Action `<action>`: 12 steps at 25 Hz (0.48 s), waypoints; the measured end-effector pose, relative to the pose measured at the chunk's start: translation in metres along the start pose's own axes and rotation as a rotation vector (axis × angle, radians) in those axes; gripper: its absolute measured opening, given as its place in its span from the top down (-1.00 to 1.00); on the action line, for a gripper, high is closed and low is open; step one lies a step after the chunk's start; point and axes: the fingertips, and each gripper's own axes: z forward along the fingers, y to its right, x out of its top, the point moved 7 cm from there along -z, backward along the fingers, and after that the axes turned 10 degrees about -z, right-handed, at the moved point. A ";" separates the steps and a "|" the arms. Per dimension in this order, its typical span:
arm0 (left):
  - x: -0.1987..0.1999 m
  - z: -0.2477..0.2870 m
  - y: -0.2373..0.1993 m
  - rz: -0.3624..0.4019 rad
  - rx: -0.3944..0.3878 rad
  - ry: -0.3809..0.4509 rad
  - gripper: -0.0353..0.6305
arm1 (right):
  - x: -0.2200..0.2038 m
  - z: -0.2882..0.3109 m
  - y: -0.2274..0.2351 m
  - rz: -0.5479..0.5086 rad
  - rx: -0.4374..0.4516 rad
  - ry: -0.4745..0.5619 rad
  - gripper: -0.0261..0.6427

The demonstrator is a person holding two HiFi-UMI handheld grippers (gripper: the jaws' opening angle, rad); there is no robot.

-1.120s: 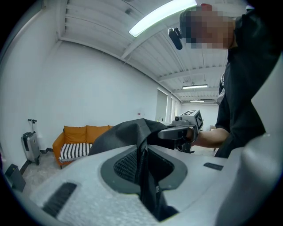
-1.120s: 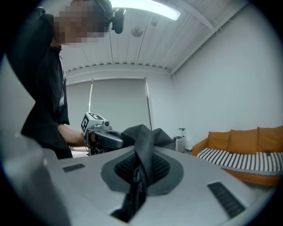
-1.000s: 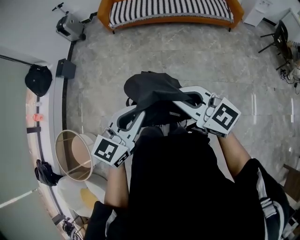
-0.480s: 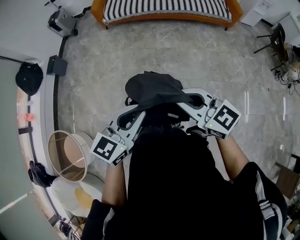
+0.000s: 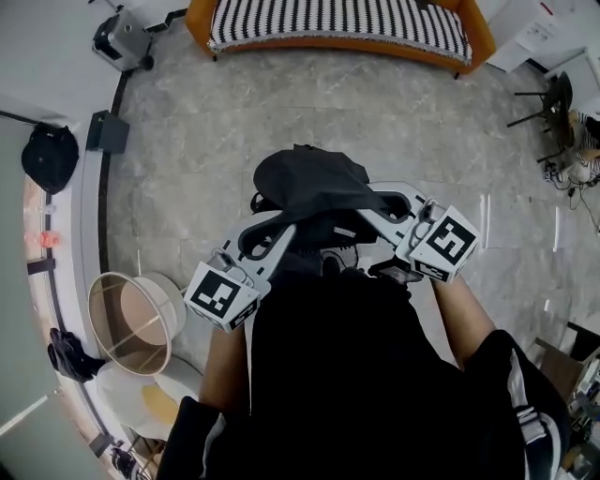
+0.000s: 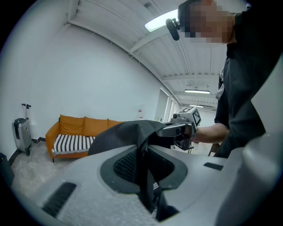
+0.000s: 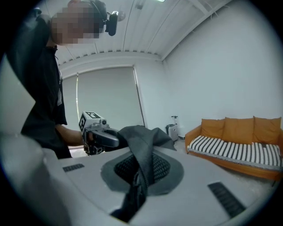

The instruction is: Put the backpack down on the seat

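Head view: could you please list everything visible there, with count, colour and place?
backpack: one, black, held above the floor between both grippers
sofa: one, orange with a black-and-white striped seat, at the far wall
suitcase: one, grey, left of the sofa
box: one, black, on the floor by the left wall
dark bundles: two, black, along the left wall; I cannot tell what they are
drum: one, beige, round, lower left; perhaps a lampshade
chair: one, black, far right
floor: grey stone tiles
left gripper: one, pale grey, shut on backpack fabric
right gripper: one, pale grey, shut on backpack fabric
forearms: two, bare, behind the grippers
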 end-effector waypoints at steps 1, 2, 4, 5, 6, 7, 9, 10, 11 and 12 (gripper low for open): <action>0.003 0.002 -0.008 -0.005 0.006 -0.002 0.73 | 0.001 0.007 0.007 -0.002 0.002 -0.006 0.83; 0.005 0.004 -0.016 -0.008 0.007 -0.001 0.73 | 0.001 0.013 0.013 -0.003 0.005 -0.012 0.83; 0.008 0.007 -0.031 -0.009 -0.003 0.004 0.73 | 0.003 0.027 0.025 -0.008 0.013 -0.023 0.83; 0.011 0.009 -0.039 -0.013 -0.004 0.004 0.73 | 0.004 0.033 0.032 -0.011 0.015 -0.030 0.83; 0.015 0.012 -0.046 -0.016 -0.001 0.001 0.73 | 0.005 0.040 0.039 -0.014 0.016 -0.037 0.83; 0.019 0.015 -0.054 -0.014 0.002 0.002 0.73 | 0.006 0.046 0.046 -0.015 0.014 -0.042 0.83; 0.025 0.018 -0.068 -0.003 -0.006 0.018 0.73 | 0.010 0.058 0.057 -0.012 0.010 -0.043 0.83; 0.028 0.017 -0.073 -0.002 -0.010 0.025 0.73 | 0.013 0.064 0.061 -0.011 0.008 -0.042 0.83; 0.030 0.016 -0.078 -0.007 -0.010 0.030 0.73 | 0.015 0.070 0.063 -0.010 0.008 -0.040 0.83; 0.033 0.013 -0.084 -0.011 -0.006 0.033 0.73 | 0.017 0.076 0.065 -0.010 0.009 -0.039 0.83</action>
